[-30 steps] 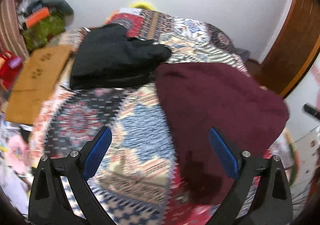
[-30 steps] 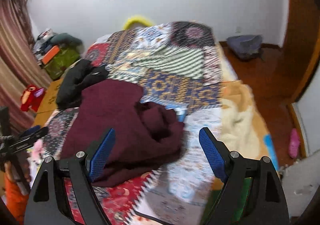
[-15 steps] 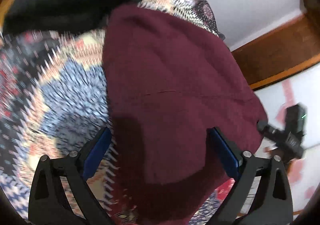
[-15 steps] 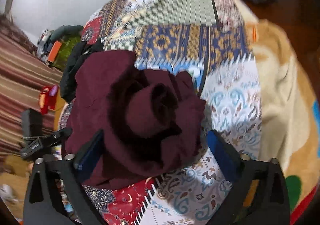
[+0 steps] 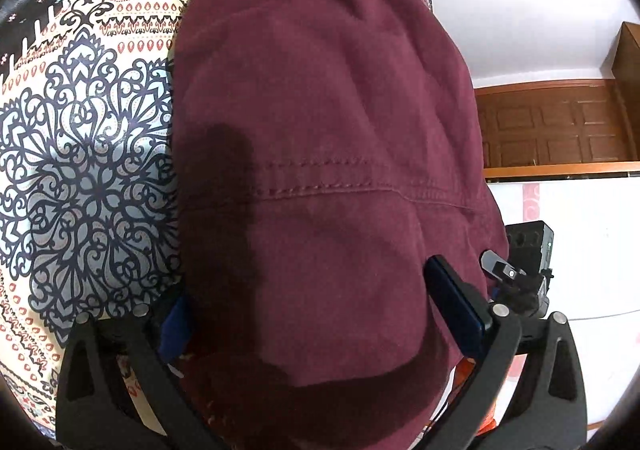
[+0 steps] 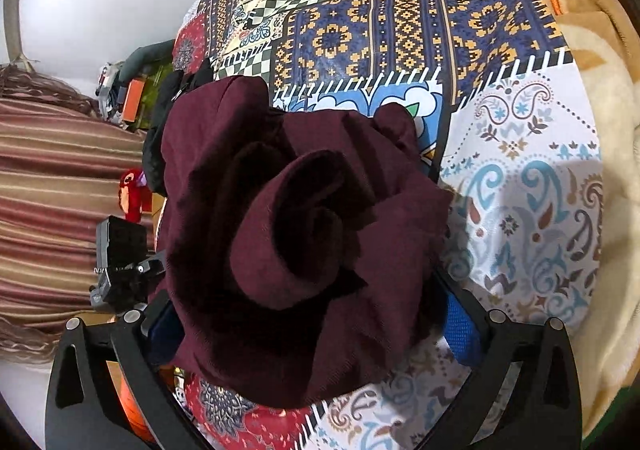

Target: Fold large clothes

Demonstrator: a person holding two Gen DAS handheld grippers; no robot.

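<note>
Both the left gripper [image 5: 320,314] and the right gripper [image 6: 312,324], whose jaws have just been opening, straddle the maroon garment [image 6: 288,234] on the patchwork bedspread [image 6: 520,186] with fingers spread wide, cloth hiding their inner pads, while a black garment [image 6: 160,130] peeks out behind.

A home bedroom: a bed [image 6: 520,178] under a patchwork bedspread [image 6: 380,30], a cream blanket [image 6: 608,98] at its edge, striped curtains [image 6: 52,170], a panelled wooden door [image 5: 556,126], and a red soft toy [image 6: 130,194] nearby.
</note>
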